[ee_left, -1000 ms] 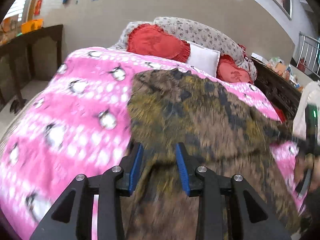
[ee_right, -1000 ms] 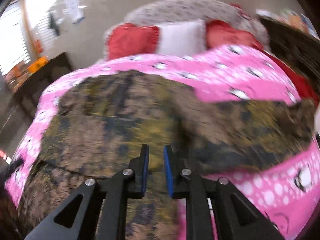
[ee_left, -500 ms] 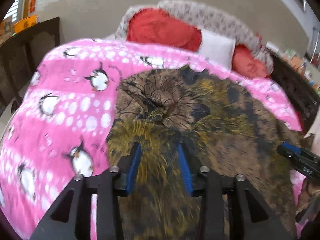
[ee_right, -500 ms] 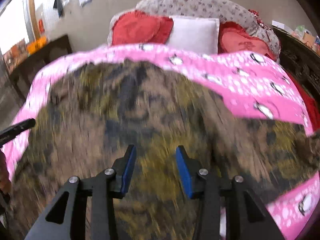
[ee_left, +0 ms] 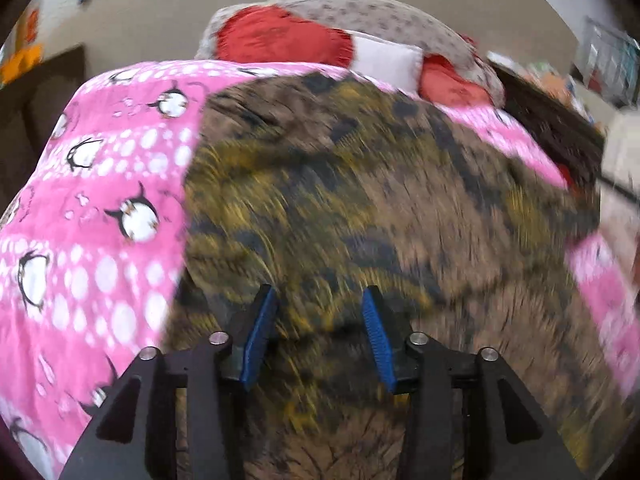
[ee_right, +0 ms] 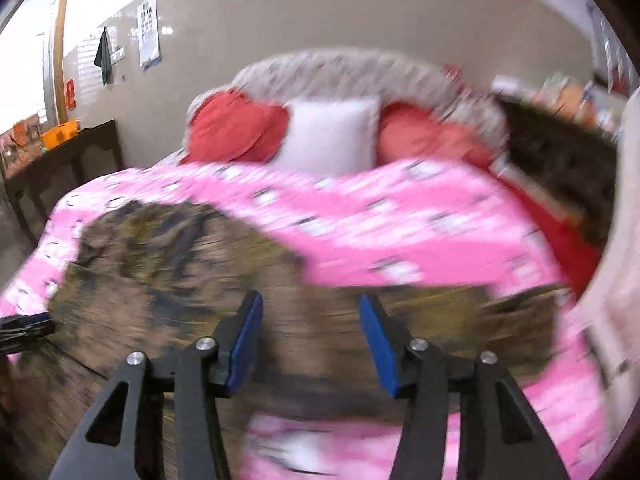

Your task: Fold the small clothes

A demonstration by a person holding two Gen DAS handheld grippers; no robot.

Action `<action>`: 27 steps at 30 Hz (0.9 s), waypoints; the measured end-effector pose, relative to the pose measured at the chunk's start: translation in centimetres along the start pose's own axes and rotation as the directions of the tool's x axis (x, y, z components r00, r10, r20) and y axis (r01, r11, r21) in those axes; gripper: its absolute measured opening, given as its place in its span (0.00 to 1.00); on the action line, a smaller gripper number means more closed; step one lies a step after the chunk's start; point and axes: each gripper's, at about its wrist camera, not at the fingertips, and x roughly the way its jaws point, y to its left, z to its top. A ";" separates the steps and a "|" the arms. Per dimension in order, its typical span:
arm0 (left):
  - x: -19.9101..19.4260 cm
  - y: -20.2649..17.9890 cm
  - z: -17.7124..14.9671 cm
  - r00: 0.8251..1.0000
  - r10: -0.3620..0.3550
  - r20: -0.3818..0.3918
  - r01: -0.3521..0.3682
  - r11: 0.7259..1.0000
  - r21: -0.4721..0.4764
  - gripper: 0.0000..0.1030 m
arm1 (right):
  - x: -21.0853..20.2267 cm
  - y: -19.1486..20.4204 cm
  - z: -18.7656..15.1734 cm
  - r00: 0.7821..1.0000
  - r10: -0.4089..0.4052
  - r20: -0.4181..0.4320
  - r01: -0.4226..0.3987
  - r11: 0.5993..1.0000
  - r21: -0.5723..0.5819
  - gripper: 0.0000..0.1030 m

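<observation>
Both sets of jaws stand spread apart and hold nothing. The left gripper point(ee_left: 318, 330) hangs just over the brown patterned garment point(ee_left: 360, 208), as it did a second ago. The right gripper point(ee_right: 310, 338) was nearly closed a second ago; it has since let go and lifted, so the room's far wall now fills its upper view. The garment lies spread on the pink penguin blanket point(ee_left: 100, 184) covering the bed, well short of the red pillows point(ee_right: 240, 128) and the white pillow point(ee_right: 328, 136). Both views are blurred by motion. Judging by this, the cloth has just been laid out, and a fresh grasp on an edge comes next.
</observation>
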 end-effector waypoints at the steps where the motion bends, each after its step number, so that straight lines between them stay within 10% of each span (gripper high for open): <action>1: 0.3 -0.2 0.0 1.000 0.005 -0.014 -0.005 1.000 0.008 0.29 | -0.7 -2.3 -0.1 0.999 -0.032 0.000 0.032 0.999 -0.033 0.60; 9: 1.5 0.4 0.9 0.999 -0.040 -0.021 0.039 0.998 -0.038 0.33 | -3.7 -17.6 1.0 0.984 -0.124 -0.125 0.117 0.991 -0.061 0.64; 20: 1.5 0.7 0.9 0.998 -0.059 -0.018 0.058 0.996 -0.073 0.33 | 4.4 -16.7 0.6 0.945 -0.101 -0.310 0.043 0.982 -0.186 0.62; 23: 1.5 0.8 0.9 0.998 -0.063 -0.017 0.062 0.995 -0.079 0.33 | 4.5 -16.0 0.8 0.946 -0.056 -0.320 -0.001 0.984 -0.176 0.37; 24: 1.4 0.8 0.9 0.998 -0.064 -0.017 0.062 0.995 -0.079 0.33 | 4.5 -15.8 0.8 0.938 -0.047 -0.343 -0.013 0.985 -0.173 0.07; 27: 1.4 0.8 0.9 0.998 -0.064 -0.016 0.063 0.995 -0.079 0.33 | 3.0 -15.7 1.8 0.938 -0.073 -0.339 0.024 0.989 -0.147 0.06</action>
